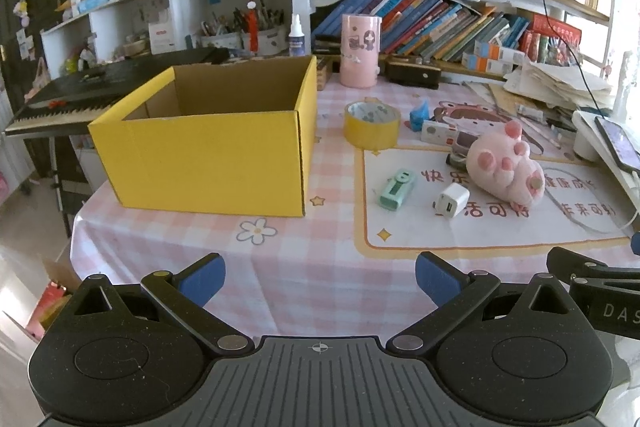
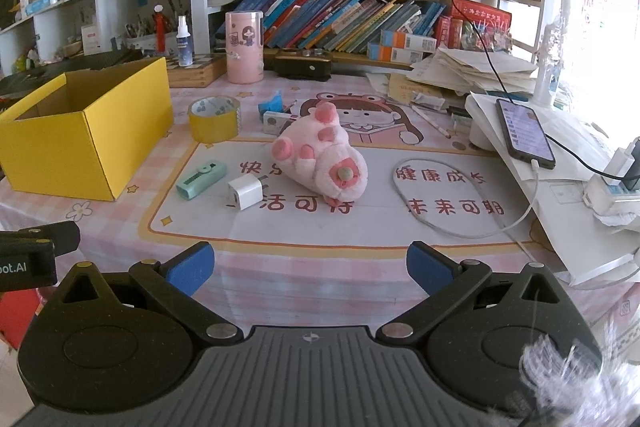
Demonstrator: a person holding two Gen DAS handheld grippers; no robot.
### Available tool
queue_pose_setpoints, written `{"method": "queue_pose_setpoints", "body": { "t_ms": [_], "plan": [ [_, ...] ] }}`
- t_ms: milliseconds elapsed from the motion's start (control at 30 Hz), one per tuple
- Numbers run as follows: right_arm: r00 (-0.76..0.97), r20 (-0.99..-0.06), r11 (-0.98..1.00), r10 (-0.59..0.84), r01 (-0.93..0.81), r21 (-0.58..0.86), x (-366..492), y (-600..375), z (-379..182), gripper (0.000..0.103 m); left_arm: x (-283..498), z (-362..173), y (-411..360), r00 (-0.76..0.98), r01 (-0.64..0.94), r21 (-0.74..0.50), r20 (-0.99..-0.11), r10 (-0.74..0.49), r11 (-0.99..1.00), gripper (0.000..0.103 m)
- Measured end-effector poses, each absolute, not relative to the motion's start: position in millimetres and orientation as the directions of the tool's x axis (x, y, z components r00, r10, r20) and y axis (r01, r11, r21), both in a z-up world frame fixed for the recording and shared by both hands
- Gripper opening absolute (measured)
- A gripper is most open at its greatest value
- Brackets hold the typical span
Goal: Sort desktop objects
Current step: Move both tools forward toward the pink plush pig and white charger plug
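Both the left gripper (image 1: pixel 320 279) and right gripper (image 2: pixel 310 267) hover with jaws spread and empty; the small white plastic charger cube (image 2: pixel 245 193) lies ahead-left of the right jaws (nearer arm), on the tabletop (image 2: pixel 320 247) right of the open yellow cardboard box (image 2: pixel 76 147).

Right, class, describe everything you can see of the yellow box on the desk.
The yellow box is open-topped cardboard, bright yellow outside and plain brown inside. Its visible interior shows nothing in it, though the floor is partly hidden. It stands upright on the pink checked tablecloth at the desk's left side, left of the roll of tape, which stands apart from it. Nothing touches it except the cloth beneath.
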State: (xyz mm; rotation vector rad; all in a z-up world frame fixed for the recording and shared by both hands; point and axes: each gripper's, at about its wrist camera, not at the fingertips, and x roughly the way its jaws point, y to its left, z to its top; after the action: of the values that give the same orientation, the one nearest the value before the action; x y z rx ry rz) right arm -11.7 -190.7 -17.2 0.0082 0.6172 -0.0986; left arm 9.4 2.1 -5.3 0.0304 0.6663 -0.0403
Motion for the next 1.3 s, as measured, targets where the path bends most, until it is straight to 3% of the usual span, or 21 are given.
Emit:
{"method": "queue_pose_setpoints", "body": {
  "t_ms": [1300],
  "plan": [
    [0.807, -0.585, 0.996, -0.081, 0.08, -0.028, 7.5, -214.3, -14.9, 0.103, 28.8, -5.9, -24.9, 0.774, 0.068, 0.003, -0.632, -0.051, 0.998, 0.102]
  ]
}}
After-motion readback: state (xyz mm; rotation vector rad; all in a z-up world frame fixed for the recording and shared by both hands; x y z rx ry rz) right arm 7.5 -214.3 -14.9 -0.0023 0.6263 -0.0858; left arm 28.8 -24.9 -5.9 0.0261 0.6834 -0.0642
